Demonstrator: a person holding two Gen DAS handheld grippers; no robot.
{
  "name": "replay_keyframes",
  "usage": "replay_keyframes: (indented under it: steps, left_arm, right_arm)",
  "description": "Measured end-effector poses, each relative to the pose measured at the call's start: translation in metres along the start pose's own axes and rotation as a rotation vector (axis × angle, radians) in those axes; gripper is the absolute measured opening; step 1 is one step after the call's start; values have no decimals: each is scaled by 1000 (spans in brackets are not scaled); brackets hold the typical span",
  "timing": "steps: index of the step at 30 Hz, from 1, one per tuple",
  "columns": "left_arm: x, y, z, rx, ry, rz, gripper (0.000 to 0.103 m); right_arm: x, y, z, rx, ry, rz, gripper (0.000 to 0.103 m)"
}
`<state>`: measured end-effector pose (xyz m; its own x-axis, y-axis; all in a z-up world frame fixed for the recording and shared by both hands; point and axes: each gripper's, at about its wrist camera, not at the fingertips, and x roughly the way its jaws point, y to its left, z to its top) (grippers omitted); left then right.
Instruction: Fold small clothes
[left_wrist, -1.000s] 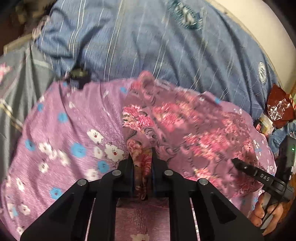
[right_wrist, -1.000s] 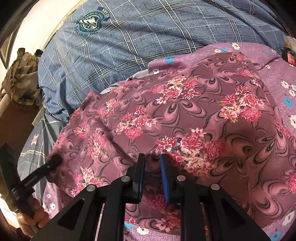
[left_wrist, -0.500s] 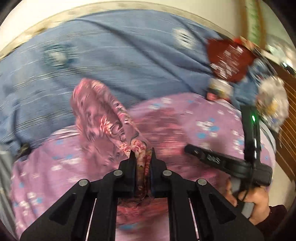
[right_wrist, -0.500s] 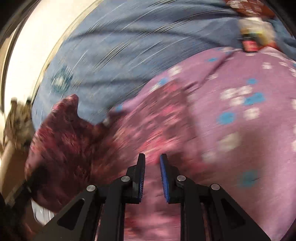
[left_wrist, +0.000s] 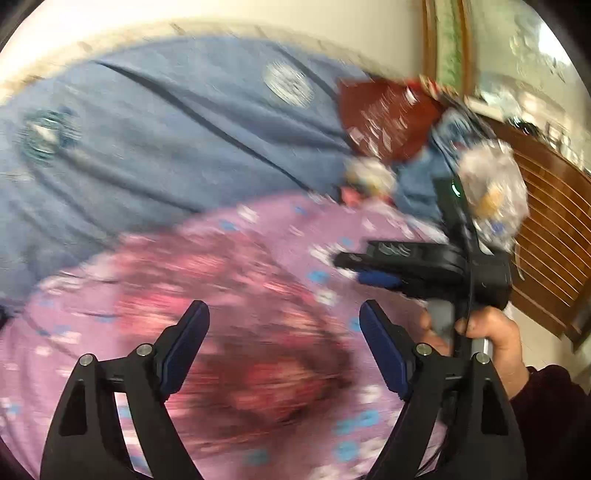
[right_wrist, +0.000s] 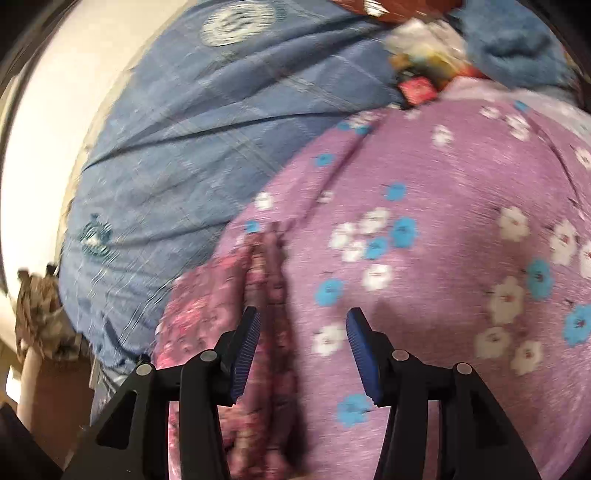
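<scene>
Both the left gripper (left_wrist: 284, 343) and right gripper (right_wrist: 303, 341) hold fingers apart over the rose-print garment (left_wrist: 258, 376)

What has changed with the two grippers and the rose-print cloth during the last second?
The left gripper opened and let go of the rose-print cloth, which now lies folded over. The right gripper opened wider too. The lilac sheet and blue blanket stayed.

Maroon floral garment (right_wrist: 229, 332) bunched (blurred) on lilac flowered cloth (right_wrist: 461, 206).

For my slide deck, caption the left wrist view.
Open left gripper above the dark floral garment on lilac flowered cloth, right gripper alongside.
</scene>
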<state>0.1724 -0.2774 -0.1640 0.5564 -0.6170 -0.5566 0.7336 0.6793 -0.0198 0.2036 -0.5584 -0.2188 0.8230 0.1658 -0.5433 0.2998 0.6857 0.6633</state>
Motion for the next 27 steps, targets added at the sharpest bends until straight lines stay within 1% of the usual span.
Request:
replay_keyframes:
  steps: [1, 2, 3, 4, 6, 7, 8, 10, 11, 12, 13, 14, 16, 17, 19, 20, 21, 23, 25, 27]
  left_arm:
    - [-11, 19, -2, -15, -10, 63, 84]
    - [-14, 29, -5, -26, -9, 104, 84]
    - [-16, 49, -10, -48, 1, 178, 84]
    - [-14, 66, -14, -75, 20, 232, 84]
    - [-5, 92, -25, -143, 78, 316, 84]
    - [1, 100, -32, -171, 97, 330, 84]
    - [5, 103, -39, -181, 110, 335, 84]
    - [23, 104, -54, -165, 167, 355, 84]
    - [35, 101, -63, -135, 211, 356, 84]
    - [45, 99, -68, -115, 249, 355, 85]
    - [57, 98, -75, -102, 305, 349, 85]
    - [60, 98, -76, -112, 321, 335, 84]
    - [55, 100, -67, -140, 290, 308, 84]
    - [52, 103, -62, -147, 265, 299, 84]
    - [46, 108, -50, -157, 219, 296, 84]
    - [48, 110, -45, -161, 205, 303, 85]
    - [50, 114, -40, -162, 195, 309, 85]
    - [62, 121, -36, -159, 195, 314, 85]
    - [77, 126, -40, -149, 219, 324, 85]
    - [86, 129, -43, -155, 240, 314, 86]
  right_arm:
    - [-2, 9, -3, -28, -9, 27, 51]
    - [-4, 18, -6, -58, -9, 51, 50]
    - [-7, 29, -11, -98, -16, 76, 45]
    - [-8, 41, -17, -146, -19, 103, 41]
    - [-7, 66, -30, -256, 8, 155, 26]
    - [-3, 75, -36, -298, 28, 158, 24]
    - [4, 83, -43, -344, 59, 136, 21]
    - [20, 83, -53, -367, 124, 55, 20]
    - [34, 75, -56, -350, 171, -33, 16]
    - [46, 65, -56, -330, 208, -107, 6]
    - [51, 58, -56, -311, 220, -144, 4]
    - [49, 55, -53, -282, 211, -128, 4]
    - [43, 64, -50, -301, 175, -127, 6]
    - [39, 69, -47, -307, 147, -123, 14]
    - [35, 82, -40, -289, 104, -83, 16]
    - [36, 89, -35, -291, 88, -68, 21]
    - [42, 99, -29, -302, 70, -71, 28]
    - [58, 106, -22, -301, 74, -90, 38]
    - [84, 108, -11, -267, 102, -124, 38]
    - [107, 103, -4, -230, 147, -188, 39]
